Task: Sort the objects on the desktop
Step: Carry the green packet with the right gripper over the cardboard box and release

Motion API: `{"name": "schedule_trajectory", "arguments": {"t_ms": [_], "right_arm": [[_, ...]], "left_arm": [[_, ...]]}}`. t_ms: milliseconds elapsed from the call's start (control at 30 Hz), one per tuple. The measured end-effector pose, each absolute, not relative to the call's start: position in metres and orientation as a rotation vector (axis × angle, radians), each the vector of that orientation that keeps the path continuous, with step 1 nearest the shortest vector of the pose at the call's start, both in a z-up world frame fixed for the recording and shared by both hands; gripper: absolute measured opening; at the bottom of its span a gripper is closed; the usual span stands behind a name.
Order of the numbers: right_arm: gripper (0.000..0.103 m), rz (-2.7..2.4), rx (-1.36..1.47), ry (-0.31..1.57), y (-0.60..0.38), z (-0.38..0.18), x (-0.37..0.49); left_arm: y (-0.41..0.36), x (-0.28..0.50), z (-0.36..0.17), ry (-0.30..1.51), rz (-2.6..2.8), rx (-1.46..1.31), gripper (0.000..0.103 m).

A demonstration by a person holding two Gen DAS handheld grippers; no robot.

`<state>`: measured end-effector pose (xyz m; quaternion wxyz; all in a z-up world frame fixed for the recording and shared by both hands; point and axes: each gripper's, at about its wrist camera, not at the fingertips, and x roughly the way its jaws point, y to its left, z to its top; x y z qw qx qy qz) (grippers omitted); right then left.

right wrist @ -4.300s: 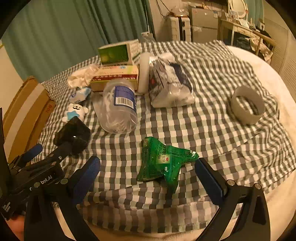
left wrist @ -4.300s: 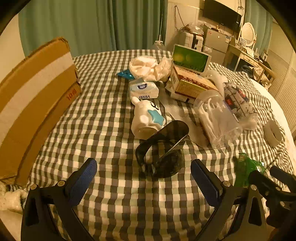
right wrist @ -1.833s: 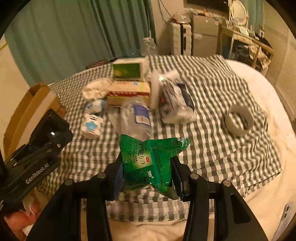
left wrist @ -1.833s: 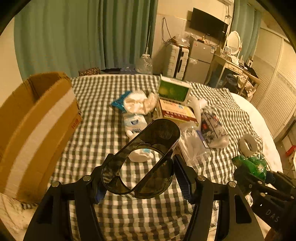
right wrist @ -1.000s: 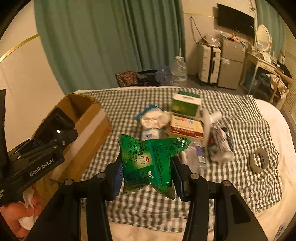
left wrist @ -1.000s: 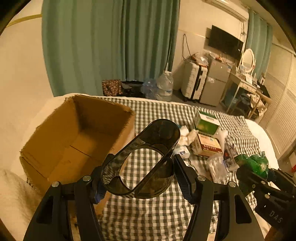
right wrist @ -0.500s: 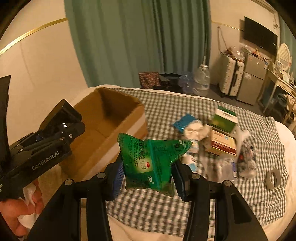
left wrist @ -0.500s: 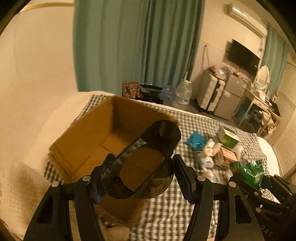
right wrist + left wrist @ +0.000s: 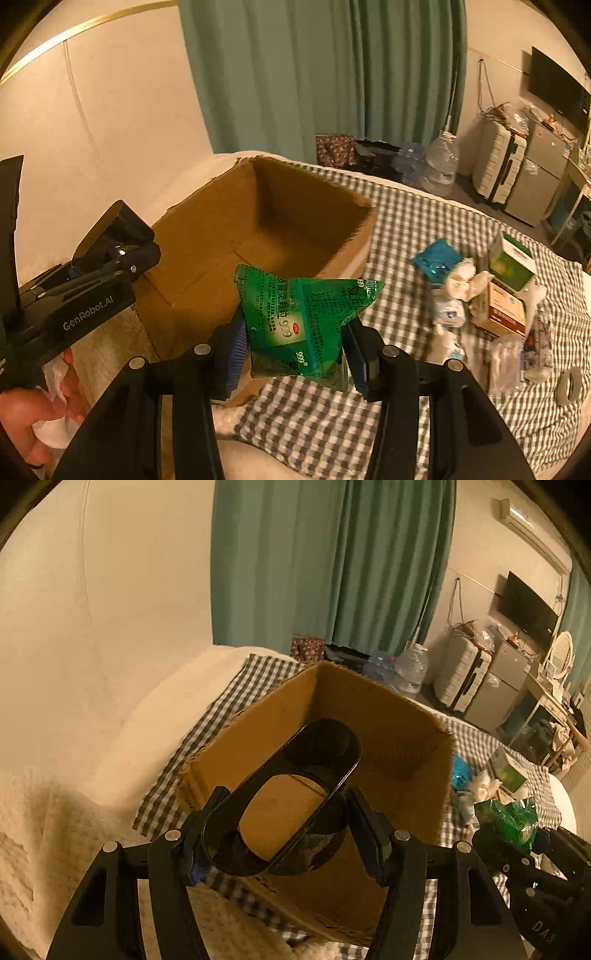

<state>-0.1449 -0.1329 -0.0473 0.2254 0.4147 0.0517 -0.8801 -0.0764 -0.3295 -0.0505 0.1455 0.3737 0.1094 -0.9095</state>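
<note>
My left gripper (image 9: 284,834) is shut on a dark tinted plastic holder (image 9: 317,753) and holds it in the air over the open cardboard box (image 9: 399,734). My right gripper (image 9: 295,350) is shut on a green medicine packet (image 9: 295,314), held in the air just right of the box (image 9: 236,236). The left gripper with the dark holder shows at the left of the right wrist view (image 9: 107,243). The green packet shows at the right of the left wrist view (image 9: 511,819).
The box stands on a checked cloth (image 9: 406,229) on a bed. Right of it lie a blue packet (image 9: 436,258), crumpled tissues (image 9: 461,280), a green and white carton (image 9: 513,262), a red and white carton (image 9: 506,310) and a tape roll (image 9: 570,384). A wall and green curtains (image 9: 332,565) are behind.
Both grippers have lifted their objects from the cloth and carried them left. The box, seen from the side before, now lies below with its inside in view.
</note>
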Motion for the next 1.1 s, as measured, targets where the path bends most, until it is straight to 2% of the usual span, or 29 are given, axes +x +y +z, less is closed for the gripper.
{"name": "schedule_trajectory", "arguments": {"t_ms": [733,767,867,933,1100], "right_arm": [[0.048,-2.380,1.180,0.116,-0.185,-0.077,-0.207],[0.051,-2.382,1.182,0.105,-0.185,-0.078,-0.209],[0.075,-2.383,1.180,0.057,-0.184,-0.080,-0.212],[0.076,-2.392,1.163,0.044,-0.183,-0.078,-0.213],[0.076,-2.412,1.156,0.028,-0.180,-0.072,-0.213]], "left_arm": [[-0.359,-0.103,-0.086,0.350,-2.577,1.121,0.067],[-0.359,-0.104,-0.086,0.342,-2.582,1.124,0.068],[-0.357,-0.107,-0.086,0.298,-2.585,1.136,0.079],[-0.356,-0.107,-0.086,0.289,-2.585,1.129,0.087],[-0.355,-0.106,-0.085,0.303,-2.570,1.137,0.090]]}}
